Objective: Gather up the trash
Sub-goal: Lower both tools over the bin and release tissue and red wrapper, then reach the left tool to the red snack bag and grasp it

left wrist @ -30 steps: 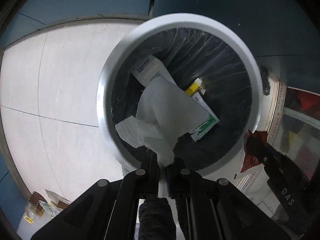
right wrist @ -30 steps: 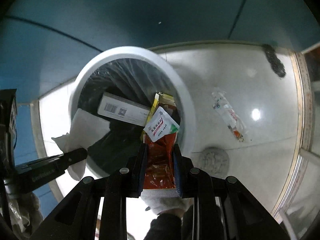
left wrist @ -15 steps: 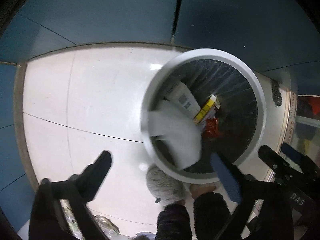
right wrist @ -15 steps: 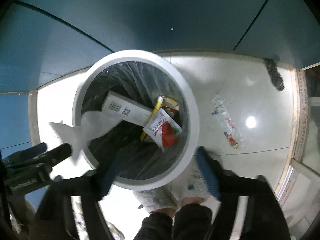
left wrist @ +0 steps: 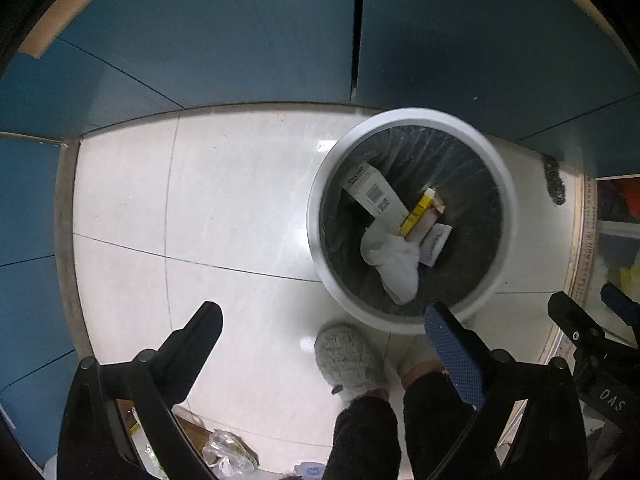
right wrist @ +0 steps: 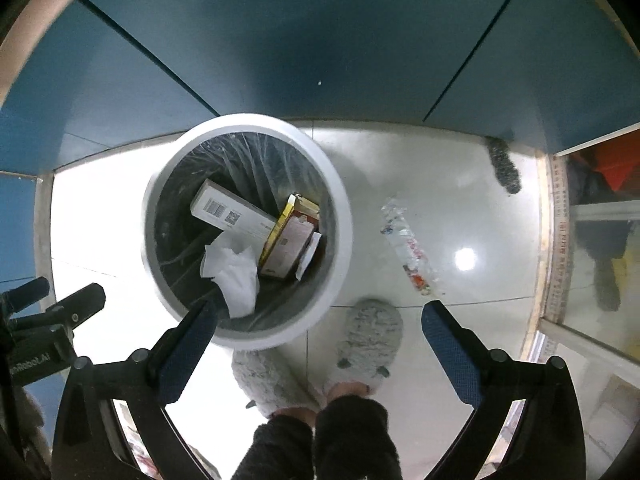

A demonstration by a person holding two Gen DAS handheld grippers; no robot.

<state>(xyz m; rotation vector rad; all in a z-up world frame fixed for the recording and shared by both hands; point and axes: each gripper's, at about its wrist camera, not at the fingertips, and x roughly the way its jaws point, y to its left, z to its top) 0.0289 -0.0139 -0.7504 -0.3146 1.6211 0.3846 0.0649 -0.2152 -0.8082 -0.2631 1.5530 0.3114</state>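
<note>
A round white-rimmed trash bin (left wrist: 320, 184) with a dark liner stands on the white tiled floor; it also shows in the right wrist view (right wrist: 344, 216). Inside lie a white tissue (left wrist: 394, 260) (right wrist: 234, 272), a long white box (left wrist: 376, 196) (right wrist: 232, 212), a yellow-edged carton (left wrist: 424, 212) (right wrist: 288, 240) and a small white packet (left wrist: 436, 242). My left gripper (left wrist: 322, 320) is open and empty, high above the floor at the bin's near side. My right gripper (right wrist: 320, 316) is open and empty above the bin's near rim. A clear plastic wrapper (right wrist: 408, 244) lies on the floor right of the bin.
The person's grey fluffy slippers (right wrist: 368, 340) (left wrist: 348, 356) stand just in front of the bin. Blue panels (left wrist: 240, 40) close off the far side. A dark scrubber-like object (right wrist: 504, 164) lies at the far right by a doorway threshold. Crumpled plastic (left wrist: 228, 456) lies near my left gripper's base.
Both grippers opened and rose away from the bin. The tissue dropped from the left gripper and the red-and-white packet from the right; both now lie inside the bin.
</note>
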